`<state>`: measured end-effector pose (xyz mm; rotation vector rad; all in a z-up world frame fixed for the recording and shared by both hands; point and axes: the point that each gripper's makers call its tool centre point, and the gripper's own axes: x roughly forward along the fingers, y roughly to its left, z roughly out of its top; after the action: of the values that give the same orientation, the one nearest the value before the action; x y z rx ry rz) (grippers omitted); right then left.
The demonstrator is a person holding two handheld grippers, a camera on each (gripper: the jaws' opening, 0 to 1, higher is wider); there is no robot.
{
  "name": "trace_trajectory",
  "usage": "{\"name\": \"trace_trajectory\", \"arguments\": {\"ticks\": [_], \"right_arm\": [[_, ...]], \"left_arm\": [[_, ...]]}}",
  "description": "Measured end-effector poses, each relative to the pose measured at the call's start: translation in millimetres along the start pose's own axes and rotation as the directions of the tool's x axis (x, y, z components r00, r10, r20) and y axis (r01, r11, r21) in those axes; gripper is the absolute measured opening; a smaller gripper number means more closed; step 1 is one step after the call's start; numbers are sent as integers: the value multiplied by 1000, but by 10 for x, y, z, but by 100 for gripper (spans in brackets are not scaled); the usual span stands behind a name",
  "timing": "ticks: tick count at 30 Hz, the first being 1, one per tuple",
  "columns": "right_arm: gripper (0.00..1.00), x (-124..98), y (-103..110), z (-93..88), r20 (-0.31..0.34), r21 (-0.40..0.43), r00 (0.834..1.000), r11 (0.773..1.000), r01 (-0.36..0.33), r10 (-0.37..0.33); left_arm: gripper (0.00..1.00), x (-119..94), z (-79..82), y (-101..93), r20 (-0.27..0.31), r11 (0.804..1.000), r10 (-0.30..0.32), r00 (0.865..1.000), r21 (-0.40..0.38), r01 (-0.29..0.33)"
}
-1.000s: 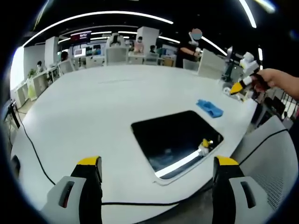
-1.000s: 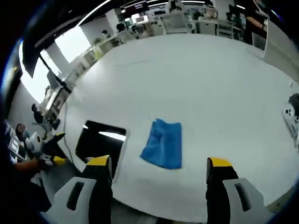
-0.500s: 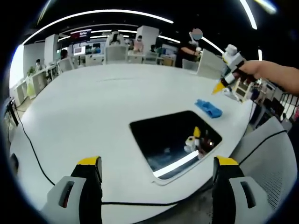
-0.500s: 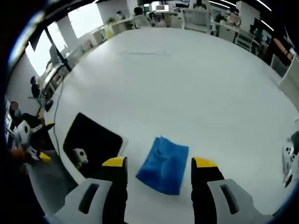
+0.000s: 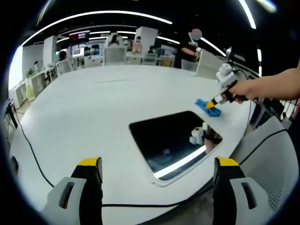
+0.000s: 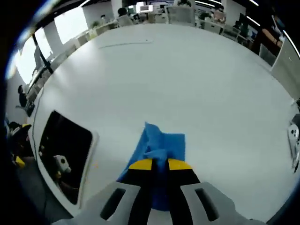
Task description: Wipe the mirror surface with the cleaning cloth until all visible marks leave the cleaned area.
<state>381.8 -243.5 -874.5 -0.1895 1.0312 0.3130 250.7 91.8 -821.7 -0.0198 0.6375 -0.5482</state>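
The right gripper [image 6: 159,164] has its yellow-tipped jaws nearly closed, pinching a raised fold of the blue cloth [image 6: 161,143], which lies bunched on the white desk [image 6: 187,79]. In the left gripper view the same gripper [image 5: 216,101] comes in from the right, held by a hand [image 5: 243,89], with its tips down on the cloth [image 5: 208,108] just beyond the far corner of the mirror [image 5: 164,136].

The mirror lies flat on the desk [image 5: 93,108] near its front edge, a dark rectangle with a pale rim. It reflects a bright ceiling light strip and the gripper above it. In the right gripper view the mirror [image 6: 65,154] sits to the left of the cloth, apart from it.

The left gripper [image 5: 157,164] is held back from the desk edge with its jaws wide open and nothing between them. A black cable [image 5: 28,145] runs along the desk edge at the left.
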Motion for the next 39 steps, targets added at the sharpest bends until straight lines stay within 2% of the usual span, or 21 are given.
{"name": "trace_trajectory", "arguments": {"ticks": [1, 3, 5, 7, 8, 9, 10, 11, 12, 15, 17, 19, 21, 23, 27, 29, 31, 34, 39], "right_arm": [[1, -1, -5, -2, -3, -2, 1000, 1000, 8, -8], [0, 8, -32, -12, -11, 54, 1000, 998, 14, -13], [0, -11, -29, -21, -17, 165, 1000, 986, 7, -4], [0, -14, -16, -42, -44, 224, 999, 974, -6, 16], [0, -36, 43, -85, -76, 270, 996, 962, -32, 55], [0, -83, 145, -132, -96, 382, 989, 921, -71, 116], [0, -118, 164, -117, -63, 397, 990, 914, -87, 122], [0, -146, 123, -65, -16, 372, 995, 924, -87, 100], [0, -211, 121, -61, -8, 370, 996, 926, -77, 86], [0, -300, 194, -34, -14, 364, 993, 925, -105, 118], [0, -346, 166, 36, 11, 356, 994, 929, -103, 106], [0, -430, 203, 87, 13, 378, 993, 919, -113, 116], [0, -438, 229, 108, 3, 371, 992, 921, -116, 124], [0, -413, 208, 129, -10, 360, 993, 927, -110, 121], [0, -376, 275, 125, -35, 381, 988, 916, -128, 153], [0, -388, 412, 120, -54, 382, 980, 911, -154, 189], [0, -344, 479, 155, -73, 361, 978, 920, -155, 193], [0, -287, 609, 220, -83, 360, 973, 917, -172, 215], [0, -105, 960, 290, -133, 306, 960, 932, -196, 246]], "left_arm": [[99, 0, 2, 2, 1, 1000, 1, 1000, 1, -1], [99, -3, 16, 18, 8, 1000, 9, 1000, 7, -9], [99, -7, 17, 41, 11, 1000, 21, 1000, 0, -21], [99, -7, 24, 49, 15, 1000, 24, 1000, -4, -24], [99, -5, 28, 44, 17, 1000, 22, 1000, -5, -22], [99, -4, 32, 34, 17, 1000, 17, 1000, -1, -17], [99, 0, 23, 17, 10, 1000, 11, 1000, 10, -11], [99, 6, 9, 3, 0, 1000, 5, 1000, 13, -5], [99, 12, -2, -9, -8, 1000, 0, 1000, 16, 1], [99, 12, 12, -18, 1, 1000, -7, 1000, 13, 7], [99, 13, 6, -21, -1, 1000, -9, 1000, 12, 9], [99, 17, -8, -31, -7, 1000, -14, 1000, 13, 14], [99, 23, -32, -35, -20, 1000, -14, 1000, 24, 15], [99, 19, -15, -42, -11, 1000, -16, 1000, 22, 17], [99, 25, -40, -29, -23, 1000, -10, 1000, 29, 10], [99, 26, -41, -21, -23, 999, -4, 1000, 37, 5], [99, 23, -27, -15, -16, 999, -2, 1000, 33, 2], [99, 26, -37, -9, -20, 999, 2, 1000, 35, -1], [99, 20, -26, -5, -16, 1000, 6, 1000, 22, -6]]}}
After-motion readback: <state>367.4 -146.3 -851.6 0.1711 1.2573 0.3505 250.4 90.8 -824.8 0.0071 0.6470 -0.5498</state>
